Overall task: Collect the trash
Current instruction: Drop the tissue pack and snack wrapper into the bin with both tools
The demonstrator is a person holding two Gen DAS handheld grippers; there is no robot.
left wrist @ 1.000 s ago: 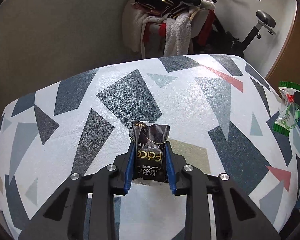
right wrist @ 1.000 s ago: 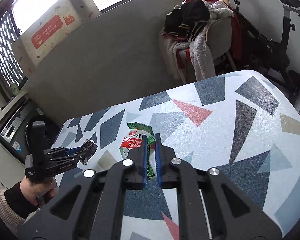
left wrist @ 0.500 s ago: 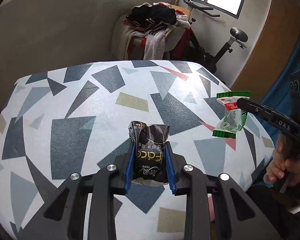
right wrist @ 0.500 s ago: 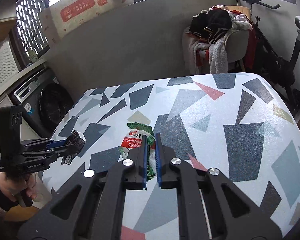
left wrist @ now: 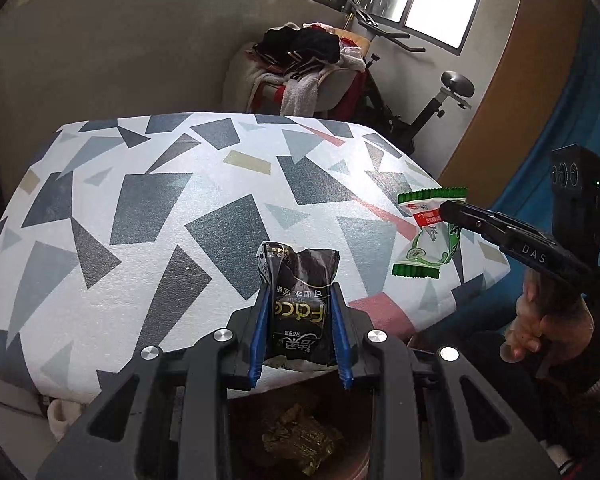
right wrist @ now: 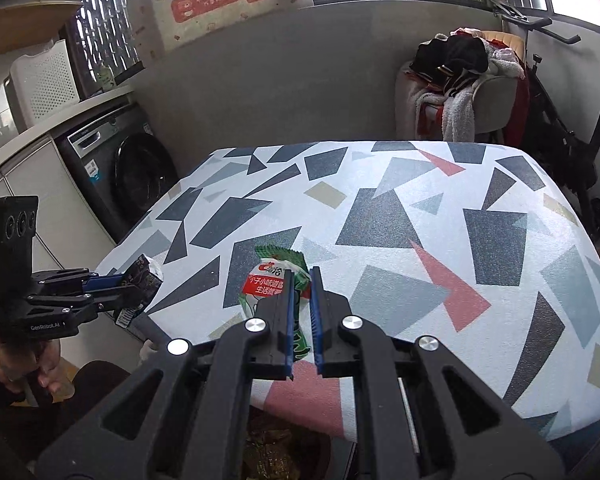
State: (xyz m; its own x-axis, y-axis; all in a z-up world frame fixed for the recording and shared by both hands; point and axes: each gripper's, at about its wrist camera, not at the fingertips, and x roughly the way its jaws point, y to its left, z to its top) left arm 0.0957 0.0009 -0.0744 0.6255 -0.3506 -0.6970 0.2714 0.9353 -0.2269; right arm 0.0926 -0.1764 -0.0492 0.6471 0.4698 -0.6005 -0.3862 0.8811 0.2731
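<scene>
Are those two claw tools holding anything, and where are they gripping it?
Left gripper clamps a black crumpled snack wrapper by its lower half. Right gripper pinches a green-and-white sachet along one side edge.

Both views have pulled back from the patterned surface (left wrist: pixel 148 208): its near edge now shows low in each frame, and a bin (left wrist: pixel 300 436) with crumpled wrappers has appeared below the fingers. In the left view, the right hand-held gripper (left wrist: pixel 456 210) with its green packet (left wrist: pixel 428 240) has come further in from the right edge. In the right view, the left hand-held gripper (right wrist: pixel 140 284) sits lower left, off the surface's corner.
</scene>
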